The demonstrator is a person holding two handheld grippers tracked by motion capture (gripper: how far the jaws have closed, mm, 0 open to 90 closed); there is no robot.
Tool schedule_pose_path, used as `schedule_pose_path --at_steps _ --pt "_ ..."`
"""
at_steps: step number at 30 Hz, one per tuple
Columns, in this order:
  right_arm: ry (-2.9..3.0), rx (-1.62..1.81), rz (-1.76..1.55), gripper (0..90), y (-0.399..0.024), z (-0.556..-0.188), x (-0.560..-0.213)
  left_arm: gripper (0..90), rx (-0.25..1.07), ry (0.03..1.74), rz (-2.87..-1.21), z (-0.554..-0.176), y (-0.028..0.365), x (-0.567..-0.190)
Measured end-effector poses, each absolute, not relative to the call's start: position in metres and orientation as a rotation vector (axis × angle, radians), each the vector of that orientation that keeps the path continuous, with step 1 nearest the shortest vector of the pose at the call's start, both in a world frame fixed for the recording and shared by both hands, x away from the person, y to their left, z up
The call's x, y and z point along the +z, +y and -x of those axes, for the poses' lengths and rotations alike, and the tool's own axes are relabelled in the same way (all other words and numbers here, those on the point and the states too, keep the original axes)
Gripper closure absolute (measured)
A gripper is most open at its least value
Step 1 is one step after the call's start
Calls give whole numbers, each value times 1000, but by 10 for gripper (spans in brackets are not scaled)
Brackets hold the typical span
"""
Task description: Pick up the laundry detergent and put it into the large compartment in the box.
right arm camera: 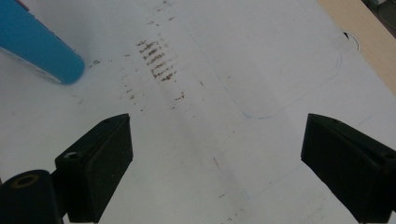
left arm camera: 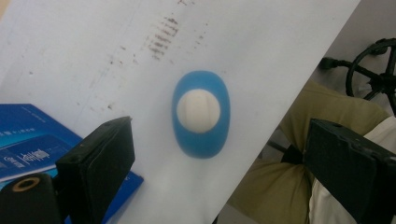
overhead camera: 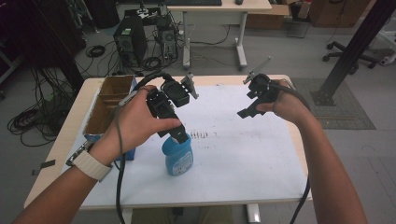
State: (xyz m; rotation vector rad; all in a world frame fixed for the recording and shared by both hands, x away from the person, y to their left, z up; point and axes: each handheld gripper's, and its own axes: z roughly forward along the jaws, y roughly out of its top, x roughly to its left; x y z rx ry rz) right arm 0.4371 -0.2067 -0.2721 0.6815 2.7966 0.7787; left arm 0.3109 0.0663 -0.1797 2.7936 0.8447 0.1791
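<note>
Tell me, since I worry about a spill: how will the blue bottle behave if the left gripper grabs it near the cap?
The blue bottle stands upright and taller than wide, so a sideways nudge could likely tip it. Its oval plastic body looks smooth, probably a bit slippery, and may flex. The white cap is round and narrow, so the open left gripper may fit it, though a cap-only grip may let the bottle swing.

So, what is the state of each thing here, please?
Blue bottle: upright on the table, white cap on.
Cardboard box: open at the top.
Left gripper: open, above the bottle.
Right gripper: open, holding nothing.
</note>
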Motion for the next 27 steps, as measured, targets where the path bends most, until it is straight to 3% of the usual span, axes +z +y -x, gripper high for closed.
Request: schedule_pose_path --at_steps 27 --pt "2809 768 -678 90 -204 -438 -275 88 148 901 -2794 -323 67 -211"
